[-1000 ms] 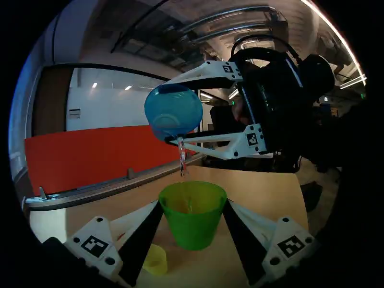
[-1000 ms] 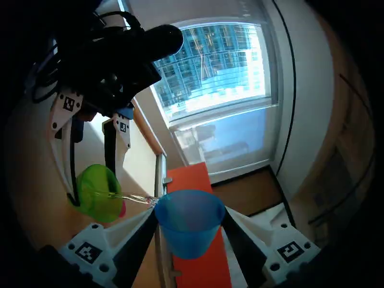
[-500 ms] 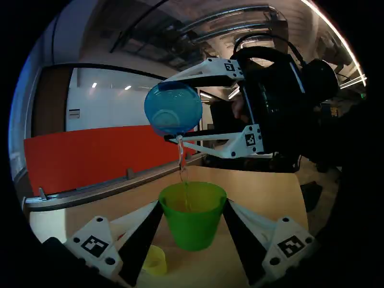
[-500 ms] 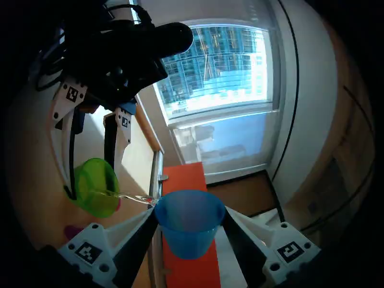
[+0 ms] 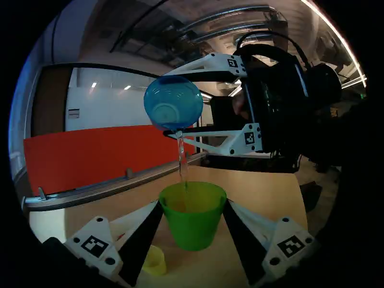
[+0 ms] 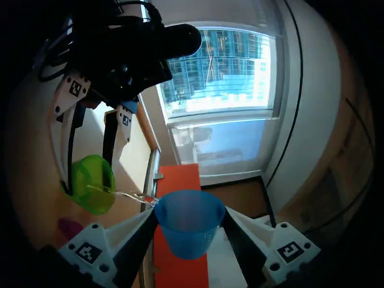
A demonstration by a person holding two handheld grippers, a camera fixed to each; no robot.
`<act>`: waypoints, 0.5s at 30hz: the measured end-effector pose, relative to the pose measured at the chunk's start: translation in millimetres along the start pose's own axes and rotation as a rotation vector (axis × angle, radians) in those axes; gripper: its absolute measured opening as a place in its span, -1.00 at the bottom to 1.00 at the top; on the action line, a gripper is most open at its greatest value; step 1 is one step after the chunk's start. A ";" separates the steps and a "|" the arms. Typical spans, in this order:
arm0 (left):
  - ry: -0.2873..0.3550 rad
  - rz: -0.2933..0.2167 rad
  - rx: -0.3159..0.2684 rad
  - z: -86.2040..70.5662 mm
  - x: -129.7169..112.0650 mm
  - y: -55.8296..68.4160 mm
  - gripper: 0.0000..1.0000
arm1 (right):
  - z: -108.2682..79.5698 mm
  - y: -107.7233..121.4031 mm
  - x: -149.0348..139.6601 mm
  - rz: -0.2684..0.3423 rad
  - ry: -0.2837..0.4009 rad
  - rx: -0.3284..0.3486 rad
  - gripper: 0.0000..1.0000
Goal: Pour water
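Left gripper [image 5: 193, 205] clamped on green cup [image 5: 193, 228], right gripper [image 6: 189, 213] clamping tipped blue cup [image 6: 187, 235], water stream [image 5: 181, 156] falling, blue cup slightly higher than before.

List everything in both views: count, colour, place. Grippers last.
table: 1, light wood, beneath the cups
green cup: 1, green, upright
blue cup: 1, blue, tipped above green cup
water stream: 1, clear, from blue cup's rim into green cup
small yellow item: 1, yellow, on table near green cup
pink item: 1, pink, on table, kind unclear
panel: 1, orange, along table's far edge
window: 1, bright, beyond table
left gripper: 1, white fingers, shut on green cup
right gripper: 1, white fingers, shut on blue cup
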State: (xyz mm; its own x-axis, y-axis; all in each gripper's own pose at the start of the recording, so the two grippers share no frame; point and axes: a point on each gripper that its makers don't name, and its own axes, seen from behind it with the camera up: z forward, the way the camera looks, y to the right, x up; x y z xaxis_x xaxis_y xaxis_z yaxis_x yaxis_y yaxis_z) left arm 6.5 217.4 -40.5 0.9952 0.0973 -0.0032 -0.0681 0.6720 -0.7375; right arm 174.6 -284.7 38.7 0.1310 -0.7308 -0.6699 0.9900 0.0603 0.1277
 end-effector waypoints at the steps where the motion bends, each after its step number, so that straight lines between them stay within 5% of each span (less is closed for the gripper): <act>1: 0.000 0.000 0.000 -0.1 0.2 0.1 0.72 | 0.4 -0.1 1.0 -0.005 0.001 0.000 0.82; 15: 0.002 0.002 0.000 0.2 1.9 0.8 0.72 | 4.4 7.4 11.1 -0.073 0.011 -0.023 0.82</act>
State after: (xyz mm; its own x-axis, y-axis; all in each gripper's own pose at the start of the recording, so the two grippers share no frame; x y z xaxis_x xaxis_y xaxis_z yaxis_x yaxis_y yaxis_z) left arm 8.3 218.3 -41.0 0.9952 0.0975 -0.0063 -0.0705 0.6715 -0.7376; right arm 183.2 -295.3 35.4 0.0586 -0.7263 -0.6848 0.9979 0.0229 0.0610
